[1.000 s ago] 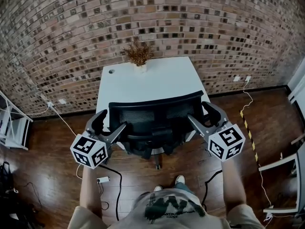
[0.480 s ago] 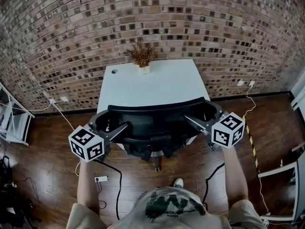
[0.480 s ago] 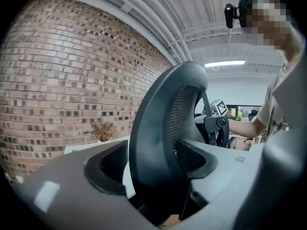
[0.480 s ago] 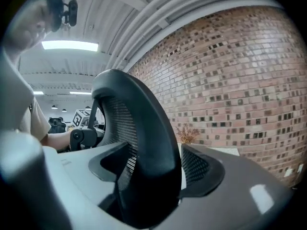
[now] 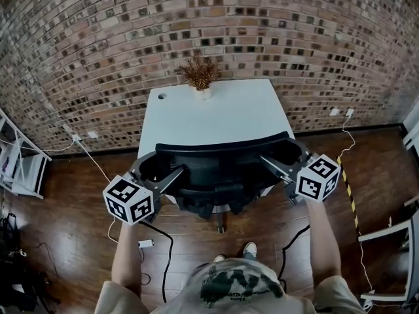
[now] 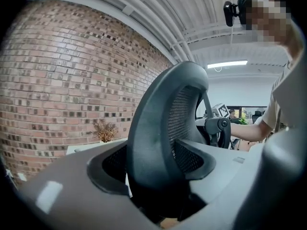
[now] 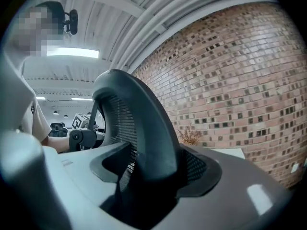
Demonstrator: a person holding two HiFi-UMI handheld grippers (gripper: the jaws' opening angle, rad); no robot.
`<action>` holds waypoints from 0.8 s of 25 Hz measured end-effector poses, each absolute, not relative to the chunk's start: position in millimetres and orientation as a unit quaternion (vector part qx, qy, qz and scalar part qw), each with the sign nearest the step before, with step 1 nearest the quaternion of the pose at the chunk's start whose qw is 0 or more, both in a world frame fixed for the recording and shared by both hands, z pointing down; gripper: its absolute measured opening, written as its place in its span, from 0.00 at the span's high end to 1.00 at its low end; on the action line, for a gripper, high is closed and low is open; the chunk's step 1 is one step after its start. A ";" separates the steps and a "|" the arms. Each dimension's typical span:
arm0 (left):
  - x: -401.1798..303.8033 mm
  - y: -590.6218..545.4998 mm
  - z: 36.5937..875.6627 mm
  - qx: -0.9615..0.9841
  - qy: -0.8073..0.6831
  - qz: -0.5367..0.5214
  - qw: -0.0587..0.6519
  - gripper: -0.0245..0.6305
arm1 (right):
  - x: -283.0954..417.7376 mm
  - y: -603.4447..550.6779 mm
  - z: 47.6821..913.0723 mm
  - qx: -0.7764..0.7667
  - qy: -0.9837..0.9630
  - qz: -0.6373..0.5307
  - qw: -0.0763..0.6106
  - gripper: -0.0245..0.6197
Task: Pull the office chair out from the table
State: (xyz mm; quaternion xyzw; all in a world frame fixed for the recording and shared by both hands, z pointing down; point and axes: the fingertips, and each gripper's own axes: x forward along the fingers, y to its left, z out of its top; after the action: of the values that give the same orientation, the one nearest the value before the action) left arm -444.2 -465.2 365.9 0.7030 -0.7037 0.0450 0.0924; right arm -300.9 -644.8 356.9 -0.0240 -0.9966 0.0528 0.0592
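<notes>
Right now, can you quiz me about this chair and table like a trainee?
1. True or false: the chair is pushed in at the table.
2. What stands at the table's far edge? A lamp, B dried plant, C cup.
3. What do the left tongs and right tongs hold?
Key: 1 true. 2 B. 3 The chair's back, one side edge each; their jaws have just been closing on it.

Clock centred on the office chair (image 5: 222, 165), head view.
12: white table (image 5: 216, 113) just beyond the backrest, plant (image 5: 198, 74) at its far edge, brick wall (image 5: 262, 25) behind. No way through.
6: bare wood floor (image 5: 190, 234) back to the person's shoes (image 5: 249, 248). Open lane.
7: adapter (image 5: 145, 244) lying on the floor.
9: shelf rack (image 5: 19, 169), well apart.
4: white frame (image 5: 393, 224), well apart.
</notes>
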 end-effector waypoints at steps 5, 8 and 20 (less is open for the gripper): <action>-442.3 -462.3 367.7 0.698 -0.711 0.041 0.082 0.48 | -298.4 -643.4 359.3 -0.012 -0.997 0.052 0.048 0.48; -440.5 -462.3 365.6 0.697 -0.713 0.033 0.075 0.48 | -296.1 -644.1 356.2 -0.004 -0.998 0.050 0.043 0.47; -418.9 -444.4 369.5 0.698 -0.712 0.033 0.075 0.48 | -272.3 -626.7 359.1 0.010 -0.998 0.051 0.036 0.46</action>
State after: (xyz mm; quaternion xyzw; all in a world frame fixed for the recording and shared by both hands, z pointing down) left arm -418.9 -444.4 369.5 0.6979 -0.7115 0.0326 0.0748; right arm -272.3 -626.7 359.1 0.0095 -0.9980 0.0512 0.0363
